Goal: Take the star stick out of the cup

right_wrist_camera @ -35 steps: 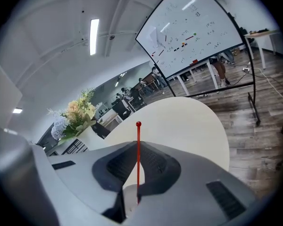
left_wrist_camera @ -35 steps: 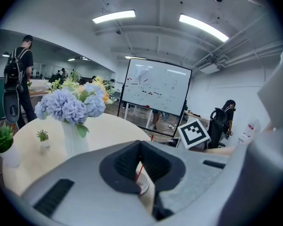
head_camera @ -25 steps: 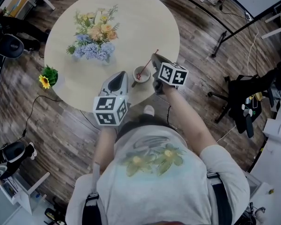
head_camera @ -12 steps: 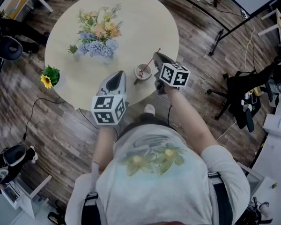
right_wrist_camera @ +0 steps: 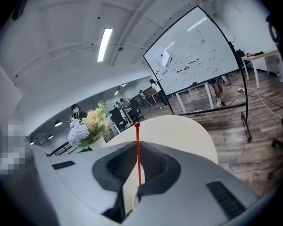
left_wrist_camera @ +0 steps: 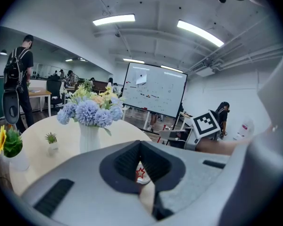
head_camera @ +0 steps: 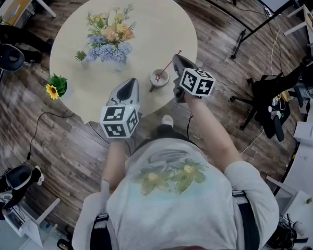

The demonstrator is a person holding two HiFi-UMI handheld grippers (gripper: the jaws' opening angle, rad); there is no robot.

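Note:
A small pale cup (head_camera: 159, 77) stands near the front edge of the round table (head_camera: 146, 25). The thin red star stick (head_camera: 169, 64) leans out of it to the far right; its star end (left_wrist_camera: 140, 173) shows red at the cup. My right gripper (head_camera: 176, 62) is just right of the cup, shut on the stick's shaft (right_wrist_camera: 138, 154), whose ball tip (right_wrist_camera: 137, 124) pokes out beyond the jaws. My left gripper (head_camera: 128, 86) hovers over the table edge left of the cup, jaws together, holding nothing.
A white vase of blue, peach and yellow flowers (head_camera: 107, 35) stands mid-table behind the cup. A small sunflower pot (head_camera: 55, 86) sits at the table's left edge. Chairs, a whiteboard (right_wrist_camera: 193, 51) and desks ring the table on the wood floor.
The right gripper with the stick has shifted slightly to the far right, and the stick's ball tip went with it. The left gripper has barely moved.

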